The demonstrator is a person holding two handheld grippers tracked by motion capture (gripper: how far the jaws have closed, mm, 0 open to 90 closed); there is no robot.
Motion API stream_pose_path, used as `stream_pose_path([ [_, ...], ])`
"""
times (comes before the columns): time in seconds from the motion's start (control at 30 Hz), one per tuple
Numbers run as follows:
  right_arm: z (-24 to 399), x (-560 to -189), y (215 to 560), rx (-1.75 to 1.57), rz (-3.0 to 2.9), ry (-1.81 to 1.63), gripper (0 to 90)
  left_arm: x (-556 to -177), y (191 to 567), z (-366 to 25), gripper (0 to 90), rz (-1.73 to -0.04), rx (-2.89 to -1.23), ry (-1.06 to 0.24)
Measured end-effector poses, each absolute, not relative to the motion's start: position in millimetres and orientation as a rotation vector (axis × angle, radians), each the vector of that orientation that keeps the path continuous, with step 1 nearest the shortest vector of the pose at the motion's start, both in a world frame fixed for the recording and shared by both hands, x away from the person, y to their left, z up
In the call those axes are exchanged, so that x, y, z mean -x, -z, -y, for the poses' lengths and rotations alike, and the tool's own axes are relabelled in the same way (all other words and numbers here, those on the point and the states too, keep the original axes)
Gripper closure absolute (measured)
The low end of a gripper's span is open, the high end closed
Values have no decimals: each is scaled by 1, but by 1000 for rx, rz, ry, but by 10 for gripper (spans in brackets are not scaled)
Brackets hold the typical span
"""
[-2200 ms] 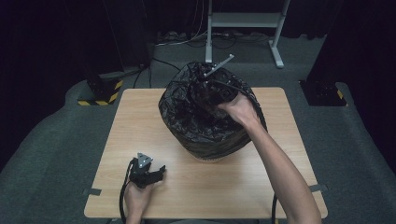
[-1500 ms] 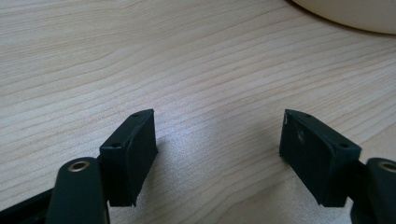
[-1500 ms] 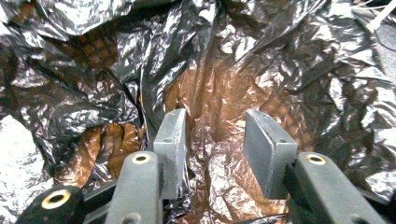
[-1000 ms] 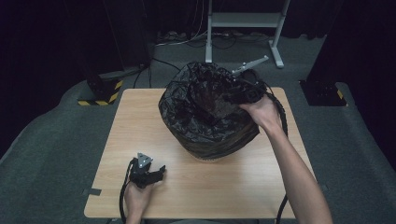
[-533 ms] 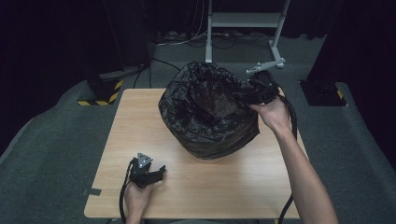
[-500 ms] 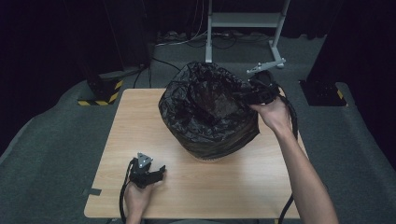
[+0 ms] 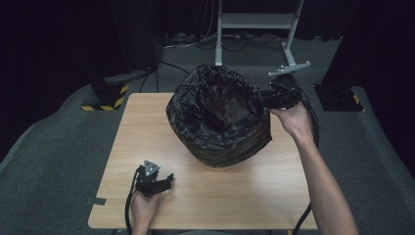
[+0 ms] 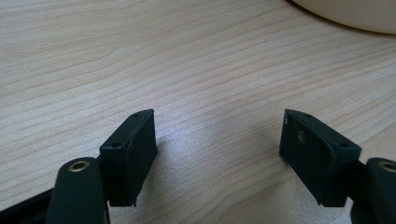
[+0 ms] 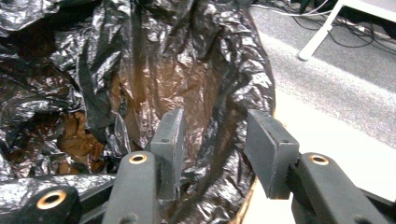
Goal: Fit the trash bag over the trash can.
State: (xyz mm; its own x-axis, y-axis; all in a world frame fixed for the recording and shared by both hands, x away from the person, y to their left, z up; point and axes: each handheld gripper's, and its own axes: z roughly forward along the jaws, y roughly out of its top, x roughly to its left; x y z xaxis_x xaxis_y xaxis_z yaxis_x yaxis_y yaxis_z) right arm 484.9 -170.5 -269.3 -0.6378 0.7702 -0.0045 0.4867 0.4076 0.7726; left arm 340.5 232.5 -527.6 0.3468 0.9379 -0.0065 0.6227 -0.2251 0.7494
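A crumpled black plastic bag [image 7: 218, 117] lines a round bin [image 7: 220, 164] at the middle back of the wooden table [image 7: 195, 205]. Its mouth gapes upward. My right gripper [image 7: 262, 98] is at the bag's right rim, held by a hand, jaws pointing left. In the right gripper view the gripper [image 9: 215, 135] is open and straddles the bag's rim [image 9: 233, 116]; one jaw is inside the bag, the other outside. My left gripper [image 7: 168, 181] lies on the table at the front left, open, with bare wood [image 8: 187, 56] between its jaws [image 8: 217, 135].
The bin's pale base [image 8: 355, 14] stands just beyond the left gripper. Behind the table are a white metal stand [image 7: 254, 19], a black and yellow striped foot [image 7: 105, 100] at the left and a dark foot [image 7: 337, 93] at the right, all on grey carpet.
My right gripper has moved from over the middle of the bag's mouth out to its right rim, and the bag's opening has spread wider. The left gripper has not moved.
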Motion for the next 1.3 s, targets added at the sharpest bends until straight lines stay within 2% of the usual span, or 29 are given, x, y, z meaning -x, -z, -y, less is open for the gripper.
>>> stream_pose_path([
  [1.3, 214, -460, 271, -1112, -2197, -1184, 568, -341, 528, -233, 274, -1359, -1947, -606],
])
